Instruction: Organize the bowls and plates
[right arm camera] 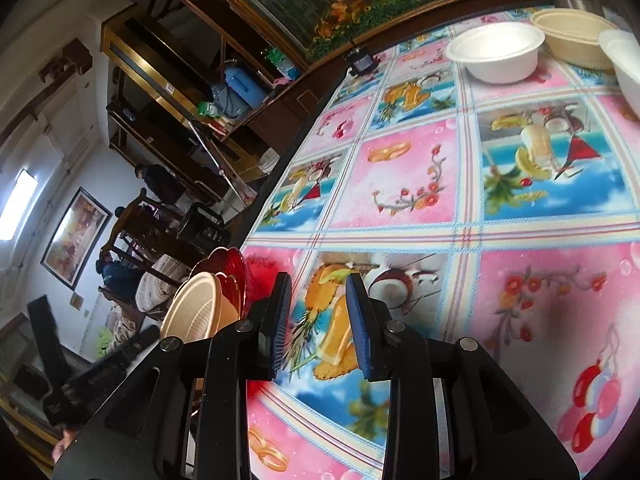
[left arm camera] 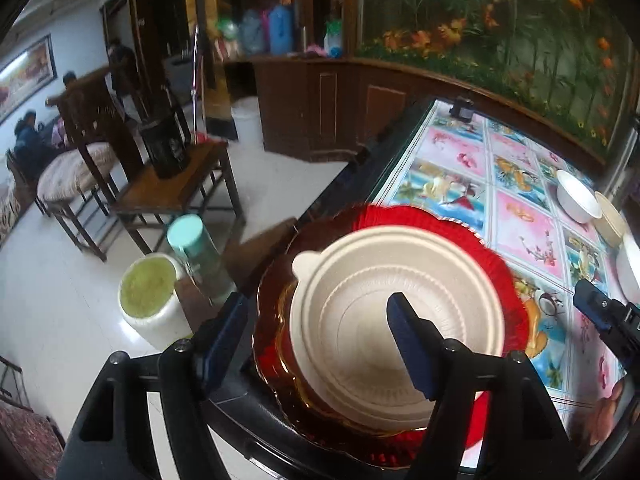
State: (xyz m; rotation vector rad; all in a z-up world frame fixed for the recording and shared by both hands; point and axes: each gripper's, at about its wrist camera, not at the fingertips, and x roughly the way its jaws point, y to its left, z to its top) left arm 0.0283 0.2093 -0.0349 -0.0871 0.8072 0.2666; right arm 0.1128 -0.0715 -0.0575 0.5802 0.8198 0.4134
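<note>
A beige bowl (left arm camera: 384, 320) sits upside down on a red glass plate (left arm camera: 492, 264) at the table's near left corner. My left gripper (left arm camera: 320, 316) is open right above them, one finger off the plate's left rim, the other over the bowl. The stack also shows in the right wrist view as beige bowl (right arm camera: 192, 308) and red plate (right arm camera: 228, 268). My right gripper (right arm camera: 316, 292) is open and empty over the tablecloth, just right of the stack. A white bowl (right arm camera: 496, 52), a beige bowl (right arm camera: 576, 36) and another white bowl (right arm camera: 628, 68) stand at the far right.
The table (right arm camera: 420, 184) has a pink and blue fruit-print cloth. A small black device (right arm camera: 362, 62) sits at its far edge. Left of the table are a teal-capped bottle (left arm camera: 196, 256), a white tub (left arm camera: 148, 300) and wooden chairs (left arm camera: 160, 184).
</note>
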